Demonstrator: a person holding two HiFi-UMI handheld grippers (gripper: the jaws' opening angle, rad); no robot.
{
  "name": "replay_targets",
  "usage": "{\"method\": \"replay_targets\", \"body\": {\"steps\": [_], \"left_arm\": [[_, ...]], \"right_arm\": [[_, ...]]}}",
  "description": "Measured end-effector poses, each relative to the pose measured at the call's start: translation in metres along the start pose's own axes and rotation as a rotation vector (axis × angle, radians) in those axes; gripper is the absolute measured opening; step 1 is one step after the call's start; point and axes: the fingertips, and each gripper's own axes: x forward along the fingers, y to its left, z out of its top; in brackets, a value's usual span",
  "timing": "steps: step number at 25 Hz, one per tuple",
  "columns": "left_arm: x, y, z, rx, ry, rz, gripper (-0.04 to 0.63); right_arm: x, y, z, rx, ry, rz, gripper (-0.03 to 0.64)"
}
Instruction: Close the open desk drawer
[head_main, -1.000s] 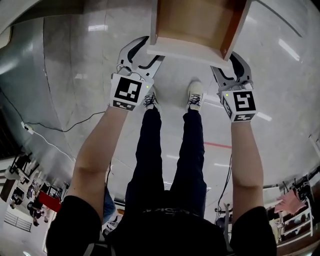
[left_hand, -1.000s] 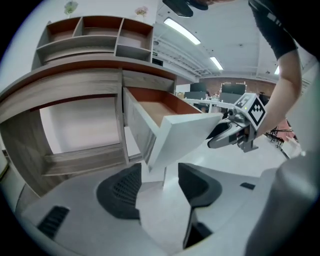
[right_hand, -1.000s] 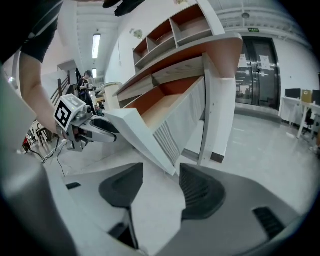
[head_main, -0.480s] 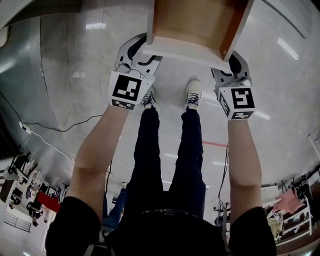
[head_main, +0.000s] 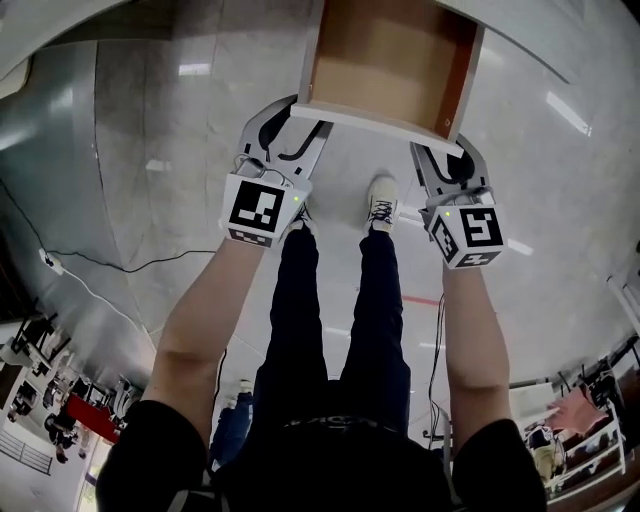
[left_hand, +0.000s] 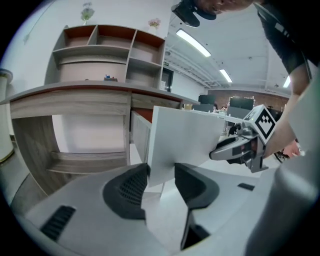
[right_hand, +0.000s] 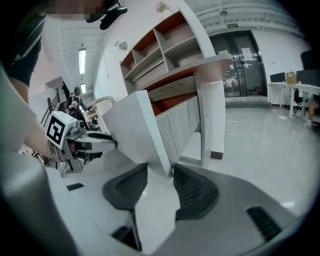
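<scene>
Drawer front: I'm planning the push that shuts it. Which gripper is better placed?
Neither clearly: the left gripper and right gripper each straddle a lower corner of the drawer front, jaws closing; use both.

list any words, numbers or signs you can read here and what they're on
Nothing can be read for certain.
Small green sign above the dark glass double doors: too small to read.
White sheets on those doors: too small.
Pale print on the black waistband: blurred.
Black-and-white square marker cubes: patterns, no letters.
</scene>
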Motion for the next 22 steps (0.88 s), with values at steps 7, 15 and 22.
{"method": "replay_targets", "body": {"steps": [7,15,22], "left_arm": [[-0.004,0.001,0.019,-0.032,-0.007,0.023,0.175],[-0.002,0.011,0.04,-0.065,-0.031,0.071,0.169],[0.016,0.016,0.049,-0.056,-0.034,0.07,0.169]], "right_arm": [[-0.01,-0.001,0.019,0.062,-0.027,-0.042,0.175],[-0.011,-0.006,0.044,0.076,-0.071,-0.078,0.172],[0.001,-0.022,0.054,0.066,-0.083,-0.101,0.172]]}}
